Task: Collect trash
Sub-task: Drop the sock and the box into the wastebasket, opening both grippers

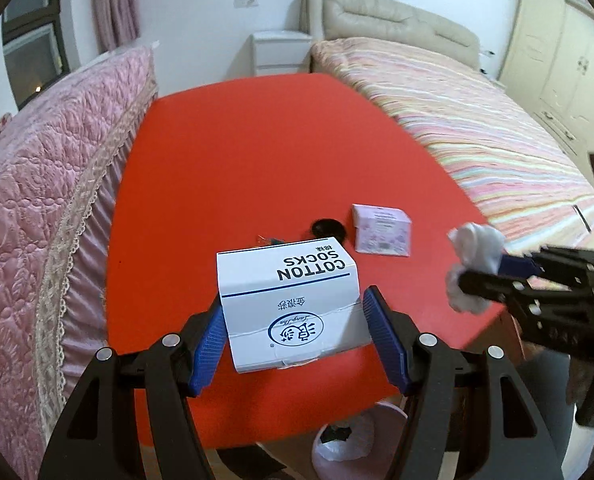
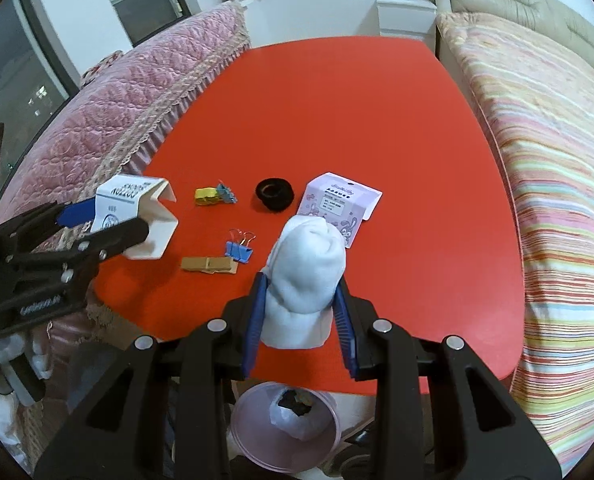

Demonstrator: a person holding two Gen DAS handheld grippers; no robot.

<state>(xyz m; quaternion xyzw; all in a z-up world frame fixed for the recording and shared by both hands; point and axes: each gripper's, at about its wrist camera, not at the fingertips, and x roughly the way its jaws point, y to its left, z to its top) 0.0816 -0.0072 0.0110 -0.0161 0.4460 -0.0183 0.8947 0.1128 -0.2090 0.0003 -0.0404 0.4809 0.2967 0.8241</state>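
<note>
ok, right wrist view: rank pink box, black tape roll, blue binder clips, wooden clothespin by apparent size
1. pink box
2. black tape roll
3. wooden clothespin and blue binder clips: look about alike, unranked.

Right gripper (image 2: 301, 312) clamps a white sock (image 2: 307, 272) over the red table's (image 2: 337, 100) near edge, pink bin (image 2: 253, 432) below. Left gripper (image 2: 109, 220) grips a white box (image 2: 145, 216) at the left edge. Clips (image 2: 239, 250), black ring (image 2: 275, 194), purple packet (image 2: 339, 204) mid-table.
</note>
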